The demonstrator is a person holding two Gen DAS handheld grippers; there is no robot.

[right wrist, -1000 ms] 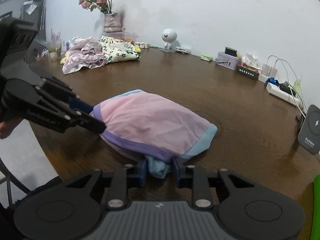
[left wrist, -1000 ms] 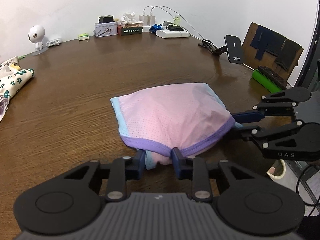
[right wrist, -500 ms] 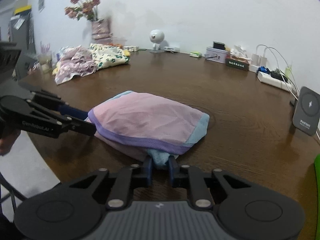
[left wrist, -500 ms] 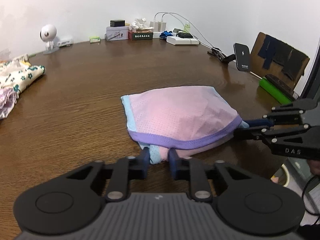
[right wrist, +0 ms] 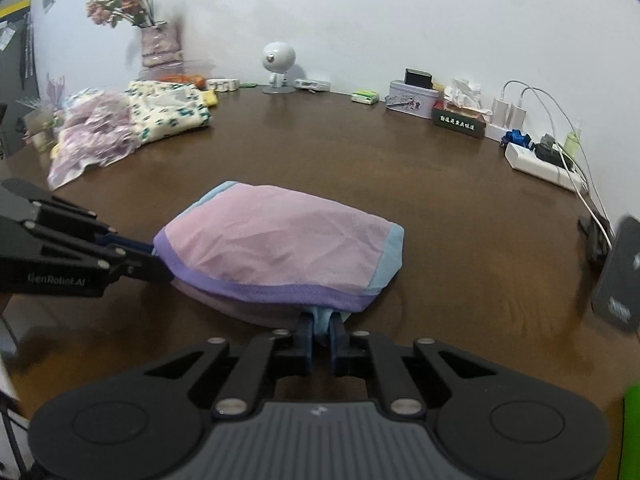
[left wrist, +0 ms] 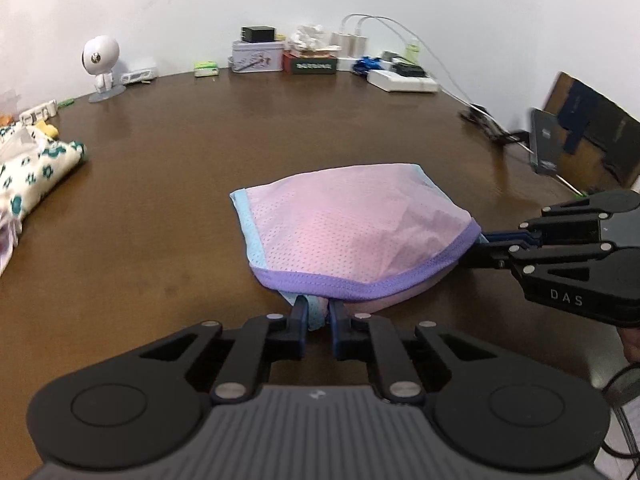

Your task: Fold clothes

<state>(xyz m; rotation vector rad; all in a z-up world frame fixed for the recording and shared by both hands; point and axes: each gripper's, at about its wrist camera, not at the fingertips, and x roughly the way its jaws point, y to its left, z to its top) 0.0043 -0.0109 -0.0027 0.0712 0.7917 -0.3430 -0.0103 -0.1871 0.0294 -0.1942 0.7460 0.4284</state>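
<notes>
Brown wood-grain covers the round worktop, glossy enough to catch pale reflections of the white wall behind it. Near the front edge lies the pink mesh garment, folded over into a mound, with a purple band along its near hem and light blue trim at its sides. The left tool has its two fingers drawn close on a light blue fold of cloth under the purple hem. The right tool grips the same garment in the same way, its fingers nearly together on a bunched bit of blue fabric at the other end of the hem. Each tool shows in the other's view, reaching in from the side with its tips tucked under the mound.

Along the far rim by the wall stand a small white round-headed figurine, a metal tin with a black block on top, a dark tissue box and a white power strip with chargers and cables. A vase of pink flowers stands at the far left in the right wrist view, with a floral-print cloth and a lilac crumpled cloth heaped close before it. At the right side a dark phone stand sits near a brown chair back draped with dark cloth.
</notes>
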